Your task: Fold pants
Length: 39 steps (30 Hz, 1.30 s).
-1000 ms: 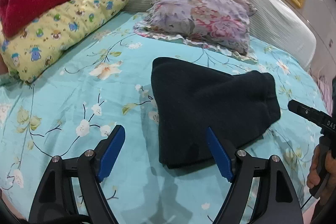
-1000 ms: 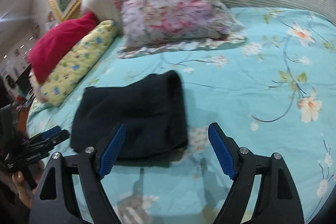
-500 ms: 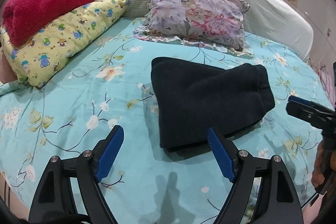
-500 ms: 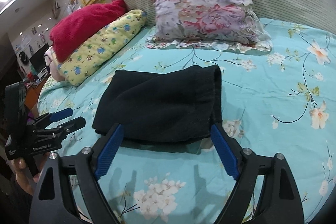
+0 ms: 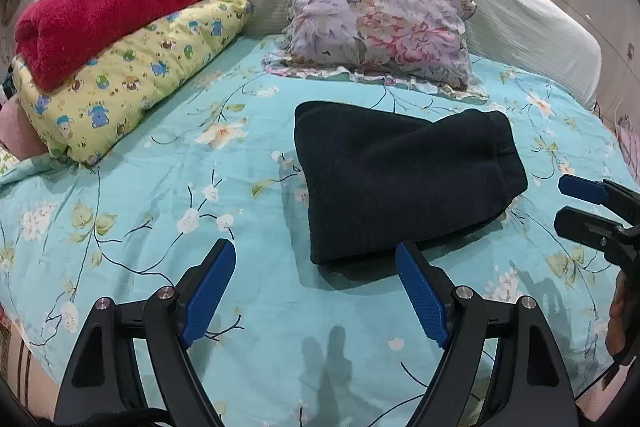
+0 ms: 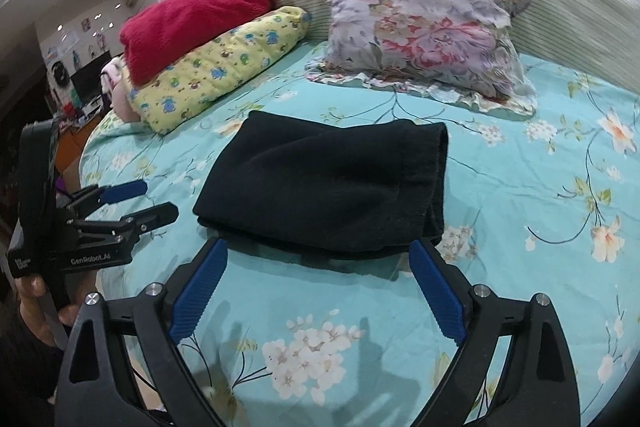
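Black, thick and fleecy, the folded pair of pants [image 6: 328,187] lies as a compact bundle in the middle of the turquoise floral bedsheet [image 6: 540,195], in front of the frilled pink-and-lilac flowered pillow [image 6: 424,35] and well apart from the yellow cartoon-print cushion [image 6: 224,67] with the red fluffy blanket [image 6: 192,23] on it. The right gripper [image 6: 318,291] hangs just short of the bundle's near edge, its blue pads spread wide with nothing between them; its jaws have just been opening. The left gripper [image 5: 316,291] is likewise spread and empty, beside the bundle's near left corner. The fold looks finished, or nearly so. The risks from here are small ones: the cuffed end at the right sits in stacked, slightly offset layers, so a fingertip catching it in passing could drag the top layer and open the fold. The soft mattress gives under pressure, so pressing down to tidy the bundle could tilt it and skew its edges.
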Each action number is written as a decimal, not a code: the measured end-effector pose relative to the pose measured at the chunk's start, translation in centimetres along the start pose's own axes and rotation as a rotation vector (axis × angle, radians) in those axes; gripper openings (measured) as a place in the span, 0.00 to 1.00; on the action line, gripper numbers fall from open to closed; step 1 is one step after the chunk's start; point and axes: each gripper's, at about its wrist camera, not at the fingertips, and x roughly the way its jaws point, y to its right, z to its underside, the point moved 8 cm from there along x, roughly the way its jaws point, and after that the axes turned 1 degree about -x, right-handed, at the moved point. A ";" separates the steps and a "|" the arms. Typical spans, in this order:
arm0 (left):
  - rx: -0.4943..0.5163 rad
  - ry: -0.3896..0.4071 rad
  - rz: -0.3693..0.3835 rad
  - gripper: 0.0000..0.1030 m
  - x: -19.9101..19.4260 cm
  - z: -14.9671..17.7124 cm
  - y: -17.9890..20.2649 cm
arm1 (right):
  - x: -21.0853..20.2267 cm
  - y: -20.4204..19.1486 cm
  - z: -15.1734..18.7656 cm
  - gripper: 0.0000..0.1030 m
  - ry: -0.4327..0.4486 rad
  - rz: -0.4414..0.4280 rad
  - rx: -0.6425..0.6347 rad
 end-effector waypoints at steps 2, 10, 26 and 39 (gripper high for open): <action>0.010 0.013 -0.008 0.80 -0.2 0.0 0.1 | 0.0 -0.4 0.1 0.93 0.001 -0.007 -0.022; 0.031 0.024 -0.048 0.81 0.3 0.6 0.1 | 0.8 -0.6 0.9 0.95 -0.021 -0.011 -0.055; 0.014 -0.012 -0.038 0.81 3.3 1.5 0.2 | 4.1 1.2 2.3 0.96 -0.080 0.000 -0.052; 0.034 -0.009 -0.051 0.81 4.1 1.3 0.3 | 5.2 1.1 2.0 0.96 -0.082 -0.018 -0.050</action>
